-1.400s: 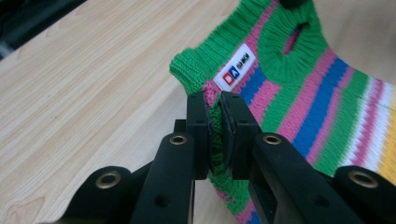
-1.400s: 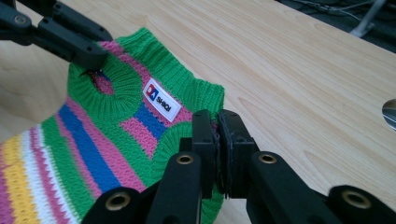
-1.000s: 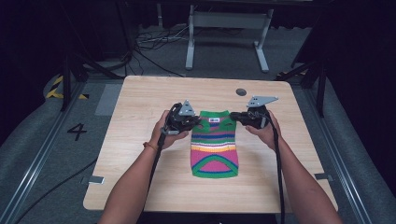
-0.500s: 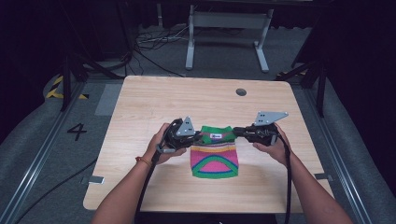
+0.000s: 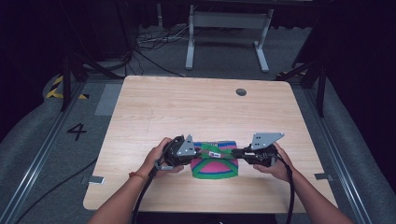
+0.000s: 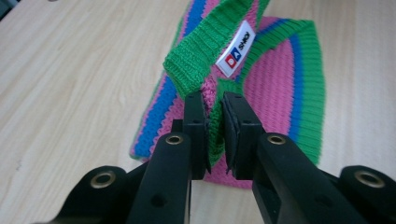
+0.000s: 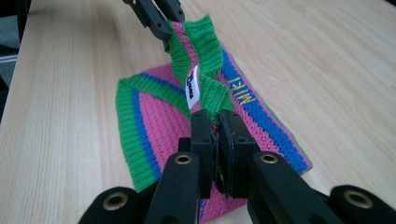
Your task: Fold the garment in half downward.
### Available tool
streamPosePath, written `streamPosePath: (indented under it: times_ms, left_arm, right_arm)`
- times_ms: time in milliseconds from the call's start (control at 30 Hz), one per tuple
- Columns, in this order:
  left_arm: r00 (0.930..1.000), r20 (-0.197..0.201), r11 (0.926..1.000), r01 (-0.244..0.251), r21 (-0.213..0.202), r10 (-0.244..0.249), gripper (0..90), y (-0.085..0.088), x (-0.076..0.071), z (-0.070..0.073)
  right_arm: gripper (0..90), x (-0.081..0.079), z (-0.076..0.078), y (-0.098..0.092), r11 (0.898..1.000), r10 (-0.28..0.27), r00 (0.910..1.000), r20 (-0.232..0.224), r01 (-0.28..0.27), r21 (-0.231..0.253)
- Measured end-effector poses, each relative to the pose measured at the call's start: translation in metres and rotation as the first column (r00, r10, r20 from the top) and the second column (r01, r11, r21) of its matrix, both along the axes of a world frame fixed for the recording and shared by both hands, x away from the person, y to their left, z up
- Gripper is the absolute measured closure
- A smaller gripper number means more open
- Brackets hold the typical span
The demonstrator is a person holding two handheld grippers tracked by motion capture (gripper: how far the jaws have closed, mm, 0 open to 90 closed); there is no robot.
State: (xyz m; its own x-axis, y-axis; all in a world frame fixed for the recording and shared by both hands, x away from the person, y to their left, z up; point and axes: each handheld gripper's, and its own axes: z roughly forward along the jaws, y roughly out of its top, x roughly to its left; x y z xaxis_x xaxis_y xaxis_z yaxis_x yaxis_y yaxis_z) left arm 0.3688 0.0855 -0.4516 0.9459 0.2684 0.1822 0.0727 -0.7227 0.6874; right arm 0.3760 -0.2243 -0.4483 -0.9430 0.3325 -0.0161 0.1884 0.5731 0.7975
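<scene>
A small knitted sweater [image 5: 215, 167] with pink, blue and green stripes lies near the front edge of the wooden table [image 5: 187, 107], its far part lifted and doubled back over the rest. My left gripper [image 5: 195, 154] is shut on the green ribbed hem [image 6: 196, 65] at its left side, the knit pinched between the pads next to a white label [image 6: 236, 49]. My right gripper [image 5: 235, 153] is shut on the same green hem [image 7: 205, 51] at its right side. In the right gripper view the raised hem runs from my right gripper [image 7: 215, 116] to the left gripper's jaws.
A round hole [image 5: 241, 92] sits in the table's far right part. Bare wood stretches behind and to both sides of the sweater. Past the table, a grey metal stand [image 5: 229, 37] and loose cables [image 5: 154, 42] lie on the floor.
Both grippers have come toward the near edge of the table, pulling the sweater's far hem over its body. The sweater, flat and long before, now lies folded and shorter.
</scene>
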Motion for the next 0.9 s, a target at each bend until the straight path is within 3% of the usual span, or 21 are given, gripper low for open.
streamPosePath:
  times_ms: [133,233,400,633,667,733,900]
  left_arm:
    - [0.9996,-0.006,0.9995,0.026,0.016,-0.026,79.6,0.001,-0.012,-0.004]
    - [0.999,-0.015,0.9986,0.043,0.029,-0.043,77.5,0.002,-0.018,-0.007]
    - [0.9958,-0.07,0.9975,0.063,0.033,-0.06,74.3,0.003,-0.028,-0.012]
    - [0.9955,-0.087,0.9991,0.034,-0.025,-0.036,71.8,0.008,-0.039,-0.008]
    - [0.9958,-0.092,0.9991,-0.009,-0.042,0.005,71.8,0.008,-0.04,-0.007]
    - [0.9931,-0.116,0.9963,-0.03,-0.081,0.021,67.2,0.006,-0.042,-0.008]
    - [0.9902,-0.138,0.9991,-0.029,-0.031,0.024,69.5,-0.007,-0.041,-0.016]
  right_arm:
    - [85.4,-0.005,-0.007,0.0,1.0,0.012,0.9997,-0.023,-0.012,-0.014]
    - [84.8,-0.009,-0.011,0.002,0.998,0.02,0.9996,-0.02,-0.021,-0.052]
    - [81.7,-0.015,-0.015,0.003,0.997,0.031,0.9992,-0.027,-0.033,-0.076]
    - [79.6,-0.023,-0.015,-0.005,0.996,0.007,0.9995,-0.032,-0.01,-0.09]
    - [78.9,-0.024,-0.014,-0.006,0.996,-0.004,0.9997,-0.024,0.001,-0.092]
    - [77.8,-0.024,-0.009,-0.007,0.996,-0.037,0.9993,0.003,0.037,-0.083]
    - [80.5,-0.029,-0.012,0.003,0.997,0.004,1.0,0.007,-0.004,-0.076]
